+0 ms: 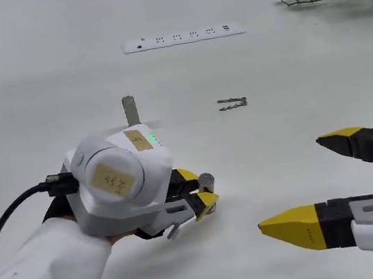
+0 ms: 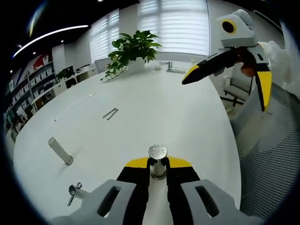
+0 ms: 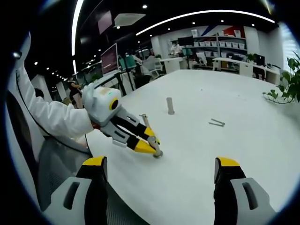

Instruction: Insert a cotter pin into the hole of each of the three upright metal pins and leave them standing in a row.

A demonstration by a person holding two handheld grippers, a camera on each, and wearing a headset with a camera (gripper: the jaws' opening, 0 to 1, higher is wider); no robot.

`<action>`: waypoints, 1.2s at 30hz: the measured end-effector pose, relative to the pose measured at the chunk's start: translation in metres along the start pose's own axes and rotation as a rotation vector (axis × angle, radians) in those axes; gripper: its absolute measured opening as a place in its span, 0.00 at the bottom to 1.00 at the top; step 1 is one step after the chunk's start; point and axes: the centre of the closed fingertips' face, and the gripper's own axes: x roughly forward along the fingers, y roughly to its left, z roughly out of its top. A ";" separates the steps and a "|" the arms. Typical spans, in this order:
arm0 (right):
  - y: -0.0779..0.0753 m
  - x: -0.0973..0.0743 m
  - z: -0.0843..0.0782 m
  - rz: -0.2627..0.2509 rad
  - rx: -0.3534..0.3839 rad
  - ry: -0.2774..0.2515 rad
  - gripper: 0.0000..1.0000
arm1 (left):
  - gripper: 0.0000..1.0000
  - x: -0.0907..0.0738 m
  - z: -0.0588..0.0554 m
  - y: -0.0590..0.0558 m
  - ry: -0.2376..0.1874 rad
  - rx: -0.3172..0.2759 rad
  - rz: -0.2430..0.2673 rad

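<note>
Metal pin (image 1: 206, 179) stands upright on white table (image 1: 287, 61), well to the near side of power strip (image 1: 182, 38), clamped btw yellow tips of L gripper (image 1: 199, 188). Second pin (image 1: 130, 111) stands free, nearer the strip. Two cotter pins (image 1: 232, 104) lie flat on strip's near side, twd its right end. R gripper (image 1: 291, 183) hangs farthest from strip, jaws spread wide, holding nothing

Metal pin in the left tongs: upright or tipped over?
Upright. The metal pin stands on the table with its round top up, clamped between the left tongs.
</note>
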 end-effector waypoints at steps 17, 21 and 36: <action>0.000 0.000 -0.001 -0.006 -0.003 0.008 0.92 | 0.33 -0.023 0.024 -0.009 -0.119 -0.081 -0.061; -0.001 0.000 -0.001 -0.004 -0.004 0.011 0.92 | 0.41 -0.035 0.020 -0.016 -0.117 -0.063 -0.081; 0.000 0.003 -0.005 0.005 -0.009 0.034 0.91 | 0.97 -0.062 0.017 -0.036 -0.158 -0.162 -0.114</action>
